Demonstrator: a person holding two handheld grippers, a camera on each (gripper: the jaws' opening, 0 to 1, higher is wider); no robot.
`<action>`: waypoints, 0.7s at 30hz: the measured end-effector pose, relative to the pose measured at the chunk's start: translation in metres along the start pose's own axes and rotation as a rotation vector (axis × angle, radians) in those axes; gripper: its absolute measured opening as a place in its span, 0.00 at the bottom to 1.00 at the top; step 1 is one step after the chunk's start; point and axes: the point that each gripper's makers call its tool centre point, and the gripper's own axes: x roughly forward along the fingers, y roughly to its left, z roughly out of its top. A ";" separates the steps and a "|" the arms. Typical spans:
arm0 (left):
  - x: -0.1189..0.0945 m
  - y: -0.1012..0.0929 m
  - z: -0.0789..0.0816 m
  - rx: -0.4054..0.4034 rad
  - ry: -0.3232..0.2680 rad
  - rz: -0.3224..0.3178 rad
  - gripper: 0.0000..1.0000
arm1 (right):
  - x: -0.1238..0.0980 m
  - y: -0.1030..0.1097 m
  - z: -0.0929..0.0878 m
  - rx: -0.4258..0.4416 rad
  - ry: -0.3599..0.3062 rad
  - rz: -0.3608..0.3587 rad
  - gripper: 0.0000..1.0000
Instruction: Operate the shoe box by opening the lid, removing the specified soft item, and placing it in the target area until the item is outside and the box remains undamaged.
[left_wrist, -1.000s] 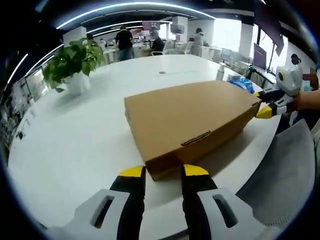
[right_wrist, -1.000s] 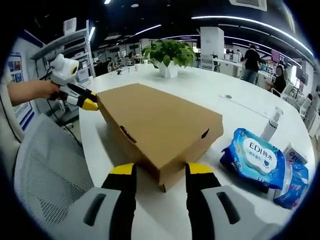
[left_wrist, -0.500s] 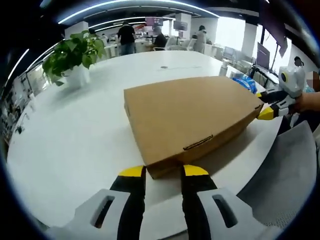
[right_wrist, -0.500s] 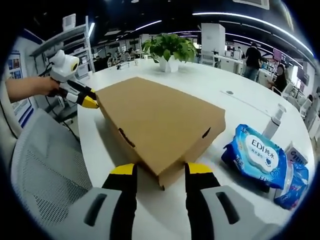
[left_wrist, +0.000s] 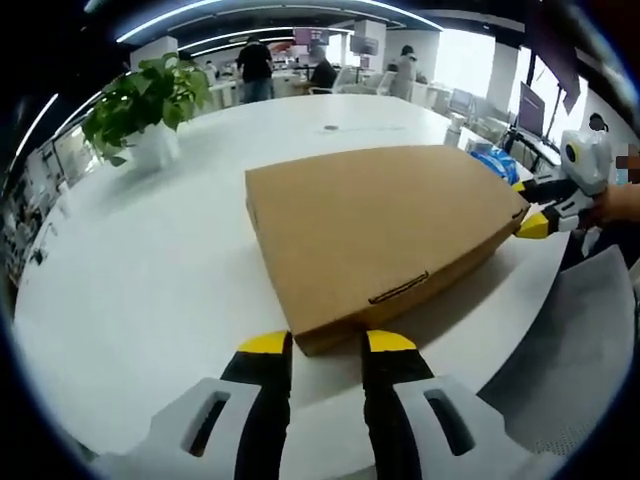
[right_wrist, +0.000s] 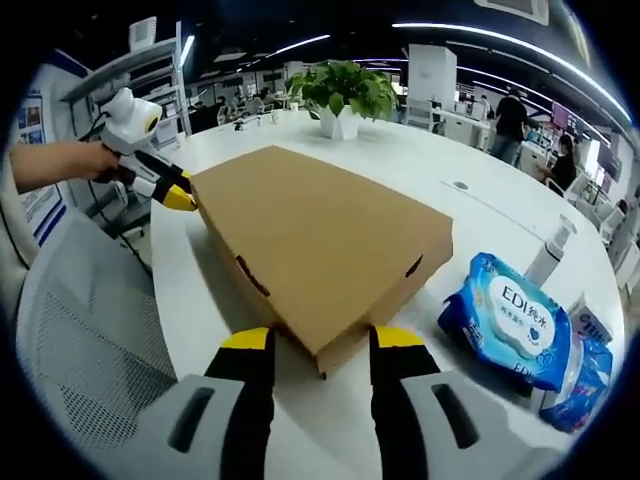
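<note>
The left gripper and right gripper, jaws parted, are each straddling a near corner of the flat brown cardboard shoe box, its lid closed, lying on the round white table. Beside the box, a blue wet-wipes pack is resting.

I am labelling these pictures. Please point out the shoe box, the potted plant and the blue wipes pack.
shoe box (left_wrist: 375, 225): left gripper view, middle of lid.
potted plant (right_wrist: 343, 90): right gripper view, leaves.
blue wipes pack (right_wrist: 505, 315): right gripper view, front label.
</note>
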 end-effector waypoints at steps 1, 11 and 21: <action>0.001 0.000 0.001 0.000 0.001 0.000 0.25 | 0.001 -0.002 0.001 -0.001 0.000 0.000 0.34; 0.014 0.004 0.017 0.000 0.006 0.001 0.25 | 0.009 -0.019 0.008 -0.003 -0.003 0.000 0.34; 0.029 0.009 0.033 0.008 0.013 -0.001 0.24 | 0.019 -0.040 0.017 -0.007 -0.003 -0.005 0.34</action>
